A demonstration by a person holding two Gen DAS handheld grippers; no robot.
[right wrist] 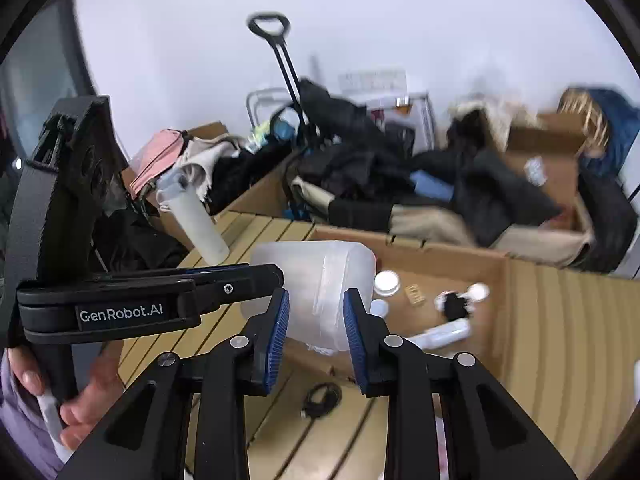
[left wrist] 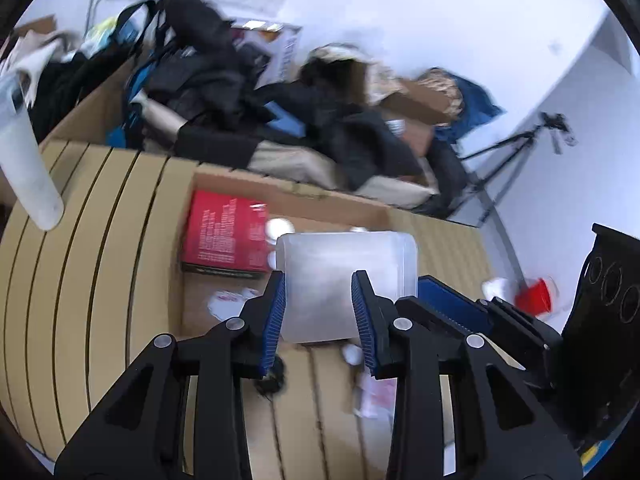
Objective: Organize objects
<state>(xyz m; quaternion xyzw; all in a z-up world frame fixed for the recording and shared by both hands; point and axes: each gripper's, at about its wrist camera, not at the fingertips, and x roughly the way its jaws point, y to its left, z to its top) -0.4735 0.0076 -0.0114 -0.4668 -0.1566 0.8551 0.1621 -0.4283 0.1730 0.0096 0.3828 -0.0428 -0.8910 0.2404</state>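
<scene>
A translucent plastic container [left wrist: 344,280] is held in the air over an open cardboard box [left wrist: 224,280] on a slatted wooden table. My left gripper [left wrist: 319,300] is shut on the container's near side. My right gripper [right wrist: 314,308] is shut on the same container [right wrist: 316,280] from the other side; its arm shows in the left wrist view [left wrist: 460,308]. The box holds a red carton [left wrist: 224,232], small white bottles [right wrist: 386,282] and a black item [right wrist: 454,306].
A frosted tube-shaped bottle [left wrist: 28,160] leans at the table's left edge. Behind the table lie piles of dark clothes [right wrist: 380,172] and more cardboard boxes [right wrist: 544,148]. A black cable [right wrist: 320,400] lies on the slats. A tripod [left wrist: 504,156] stands at the right.
</scene>
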